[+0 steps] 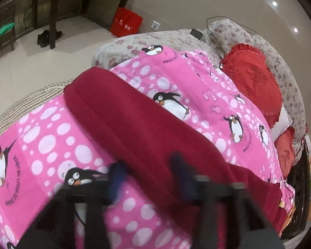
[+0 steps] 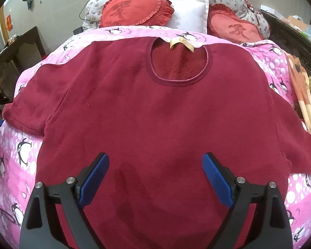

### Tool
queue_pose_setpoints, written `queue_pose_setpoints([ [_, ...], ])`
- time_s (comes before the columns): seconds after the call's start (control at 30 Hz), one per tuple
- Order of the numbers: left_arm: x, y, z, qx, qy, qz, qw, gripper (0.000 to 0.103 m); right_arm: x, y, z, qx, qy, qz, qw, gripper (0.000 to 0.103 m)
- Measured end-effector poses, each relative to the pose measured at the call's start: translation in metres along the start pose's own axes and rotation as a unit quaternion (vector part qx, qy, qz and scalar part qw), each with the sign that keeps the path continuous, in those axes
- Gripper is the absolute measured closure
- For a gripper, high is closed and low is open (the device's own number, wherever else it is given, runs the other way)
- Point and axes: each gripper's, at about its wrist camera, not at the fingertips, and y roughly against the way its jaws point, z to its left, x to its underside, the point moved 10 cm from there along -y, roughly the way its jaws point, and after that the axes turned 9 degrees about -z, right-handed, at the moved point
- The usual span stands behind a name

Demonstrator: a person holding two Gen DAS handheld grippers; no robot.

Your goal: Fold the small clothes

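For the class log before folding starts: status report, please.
Left gripper open, at a sleeve's edge. Right gripper open, over the lower body. Dark red top flat on the pink blanket, sleeves out, unfolded. Nothing lying on it.

Glossy tiled floor (image 1: 20, 68), beige wall (image 1: 176, 0), dark wooden stool (image 1: 3, 39).

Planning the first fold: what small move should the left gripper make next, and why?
Probably lower the open left gripper onto the sleeve just ahead. The red top lies flat, unfolded, on the pink blanket, and neither gripper holds cloth.
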Motion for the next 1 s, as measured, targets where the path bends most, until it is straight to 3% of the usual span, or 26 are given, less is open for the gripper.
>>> queue_pose_setpoints([
  [0.03, -0.001, 0.001, -0.002, 0.009, 0.006, 0.0, 0.9999, 0.088, 0.0, 0.0, -0.001, -0.001, -0.001, -0.001, 1.0, 0.029],
  [0.17, -0.007, 0.038, -0.03, 0.057, 0.014, -0.028, 0.9979, 0.094, -0.003, 0.006, -0.009, -0.006, -0.017, -0.005, 1.0, 0.029],
  [0.23, -0.005, 0.065, -0.064, 0.091, -0.018, -0.044, 0.9947, 0.095, -0.007, 0.012, -0.02, -0.003, -0.026, -0.011, 1.0, 0.029],
  [0.33, 0.013, 0.111, -0.14, 0.157, -0.092, -0.06, 0.9815, 0.095, -0.016, 0.02, -0.042, 0.012, -0.034, -0.022, 0.999, 0.029],
  [0.47, 0.086, 0.155, -0.251, 0.248, -0.198, -0.042, 0.9473, 0.094, -0.026, 0.037, -0.087, 0.039, -0.059, -0.037, 0.997, 0.029],
  [0.53, 0.144, 0.158, -0.295, 0.285, -0.236, 0.0, 0.929, 0.094, -0.028, 0.045, -0.11, 0.053, -0.072, -0.043, 0.995, 0.029],
  [0.67, 0.238, 0.13, -0.333, 0.298, -0.276, 0.067, 0.9114, 0.091, -0.022, 0.058, -0.162, 0.085, -0.099, -0.044, 0.991, 0.029],
  [0.77, 0.287, 0.105, -0.336, 0.283, -0.301, 0.108, 0.9043, 0.07, -0.012, 0.066, -0.192, 0.103, -0.111, -0.039, 0.988, 0.029],
  [0.83, 0.304, 0.103, -0.334, 0.285, -0.308, 0.117, 0.8999, 0.044, -0.006, 0.069, -0.206, 0.111, -0.109, -0.037, 0.987, 0.029],
  [1.0, 0.287, 0.142, -0.327, 0.327, -0.323, 0.115, 0.8807, 0.019, -0.007, 0.071, -0.211, 0.106, -0.107, -0.045, 0.988, 0.029],
])
